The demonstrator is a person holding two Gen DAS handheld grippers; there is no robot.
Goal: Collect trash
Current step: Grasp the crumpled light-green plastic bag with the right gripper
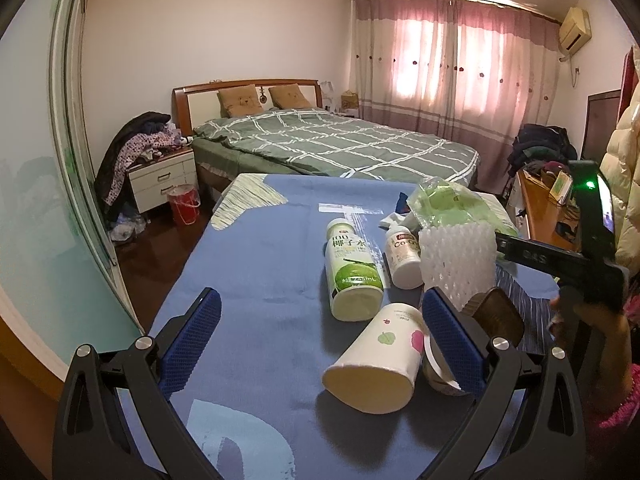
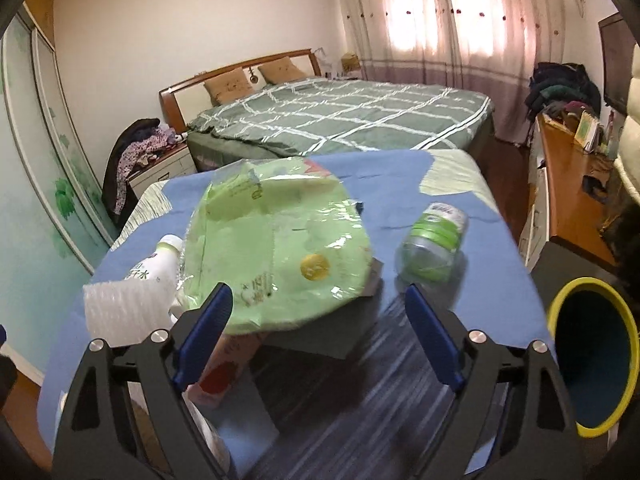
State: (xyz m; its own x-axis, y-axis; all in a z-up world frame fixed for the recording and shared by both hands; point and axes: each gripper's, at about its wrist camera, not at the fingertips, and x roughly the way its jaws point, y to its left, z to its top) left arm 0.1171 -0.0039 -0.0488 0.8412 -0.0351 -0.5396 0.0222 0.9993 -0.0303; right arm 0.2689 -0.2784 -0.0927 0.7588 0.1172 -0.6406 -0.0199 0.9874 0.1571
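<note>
Nearest my left gripper (image 1: 320,332), a paper cup (image 1: 374,360) is lying on its side, and both sets of jaws are standing wide with nothing held. I am judging little collected yet: coconut-water bottle (image 1: 352,270), foam net (image 1: 456,260), green wrapper (image 2: 276,248) and clear bottle (image 2: 434,246) are all sitting on the blue table (image 1: 248,264). My right gripper (image 2: 320,332) is facing the wrapper, while the yellow-rimmed bin (image 2: 592,356) is waiting off the table's right edge, with open cloth ahead.
</note>
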